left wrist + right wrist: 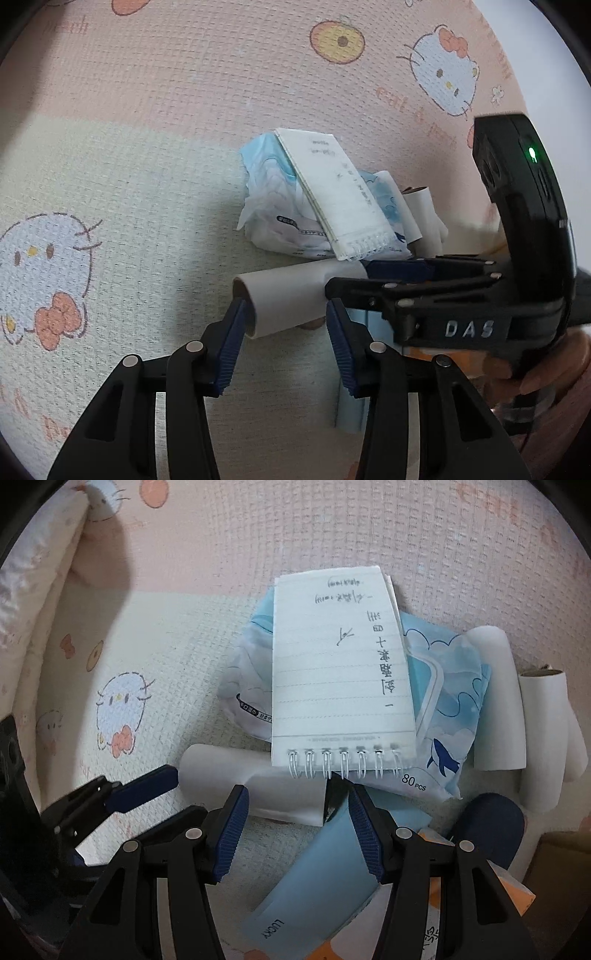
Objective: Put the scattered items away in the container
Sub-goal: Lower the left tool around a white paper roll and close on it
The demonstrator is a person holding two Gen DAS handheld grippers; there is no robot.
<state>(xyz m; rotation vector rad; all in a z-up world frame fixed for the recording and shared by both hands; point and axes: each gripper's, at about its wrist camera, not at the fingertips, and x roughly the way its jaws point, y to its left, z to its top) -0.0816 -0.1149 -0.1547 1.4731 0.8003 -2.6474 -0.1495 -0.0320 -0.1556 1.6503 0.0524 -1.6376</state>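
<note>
Left wrist view: left gripper (286, 332) bottom centre, jaws apart, nothing pinched, straddling the near end of a white paper tube (284, 302) lying on the pink-and-cream cartoon-cat mat (147, 129); can't tell if the pads touch it. Just above the tube, mid-frame, a crumpled blue wet-wipe pack (269, 206) with a spiral notepad (340, 199) leaning on top. More white tubes (424, 218) behind, right of centre. Right gripper (399, 275) poking in from the right edge, seen side-on, so can't tell its gap here. Right wrist view: right gripper (297, 825) bottom centre, jaws wide, holding nothing, hovering over a light blue "LUCKY" card (317, 878) and the tube's (258, 786) end. Notepad (340, 672) dead centre on the wipes (450, 701), "80 PCS" showing. Left gripper's finger (142, 788) at lower left. No container in sight.
</note>
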